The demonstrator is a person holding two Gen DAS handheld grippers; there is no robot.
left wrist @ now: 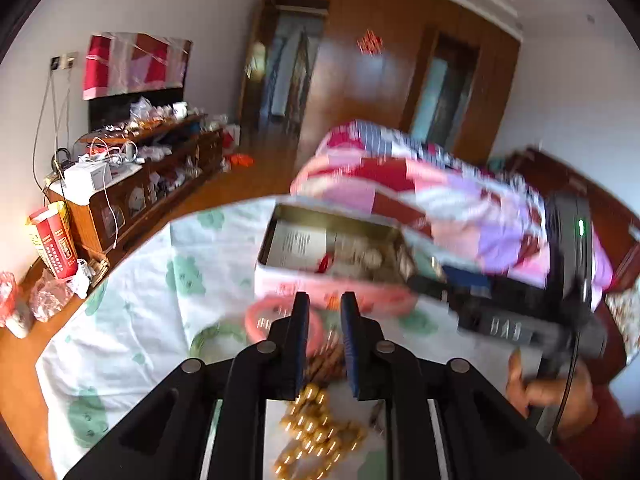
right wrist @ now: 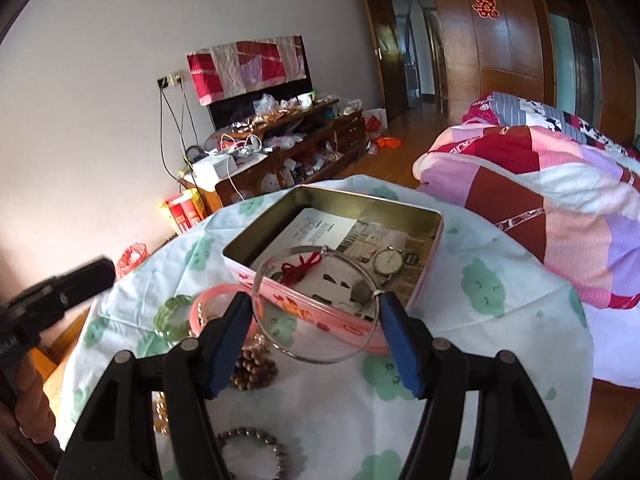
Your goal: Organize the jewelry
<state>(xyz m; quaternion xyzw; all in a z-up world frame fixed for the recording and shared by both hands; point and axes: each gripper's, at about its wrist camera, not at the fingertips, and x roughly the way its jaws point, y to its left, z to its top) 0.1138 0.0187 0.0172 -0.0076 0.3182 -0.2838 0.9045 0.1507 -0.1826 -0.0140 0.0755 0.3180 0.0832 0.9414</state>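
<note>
While the left-wrist picture was blurred, the left gripper [left wrist: 325,308] showed its two fingers a narrow gap apart with nothing between them. It hung above a pink bangle [left wrist: 256,318], brown wooden beads [left wrist: 326,364] and gold beads [left wrist: 316,432] lying on a white cloth [left wrist: 132,312] with green prints. The open tin [left wrist: 332,256] stood just beyond the fingers, toward the far side. The right gripper [left wrist: 430,282] reached in from the right at the tin's near right corner.

In the right-wrist picture, the right gripper [right wrist: 316,304] held a thin silver bangle [right wrist: 316,300] across its width, one finger against each side. The bangle, with a red tassel [right wrist: 300,270] tied at its far edge, sat tilted over the near wall of the tin [right wrist: 340,322]. A wristwatch [right wrist: 386,262] and printed papers [right wrist: 316,228] lay inside the tin. On the cloth [right wrist: 500,320] to the near left lay a green bangle [right wrist: 174,318], the pink bangle [right wrist: 208,304], the wooden beads [right wrist: 254,370] and a grey bead bracelet [right wrist: 256,452]. The left gripper [right wrist: 102,278] appeared at the far left edge; whether its fingers were apart could not be told there.
</note>
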